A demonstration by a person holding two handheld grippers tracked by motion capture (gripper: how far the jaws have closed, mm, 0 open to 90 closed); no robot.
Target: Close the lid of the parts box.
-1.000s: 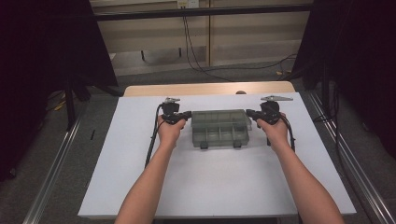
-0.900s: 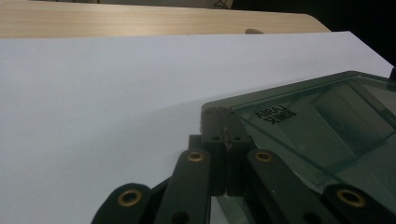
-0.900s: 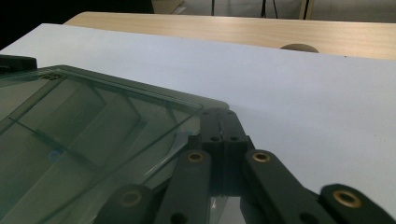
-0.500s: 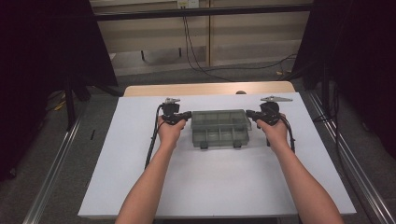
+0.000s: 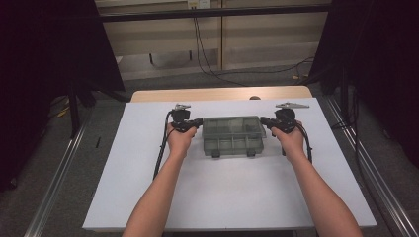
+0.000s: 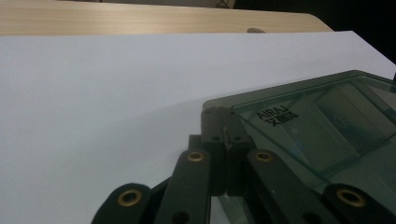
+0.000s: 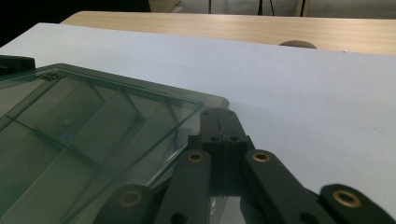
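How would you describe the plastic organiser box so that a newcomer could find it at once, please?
Look at the white table, towards its far half. Between the left gripper and the right gripper sits the organiser box: smoky, see-through, divided into compartments, with two dark latches on its near edge.

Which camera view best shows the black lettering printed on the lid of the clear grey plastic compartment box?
The left gripper view: the black lettering sits close and legible on the clear grey plastic compartment box. The right gripper view shows the lid and dividers, with no legible print. The high view shows the whole box, too small for text.
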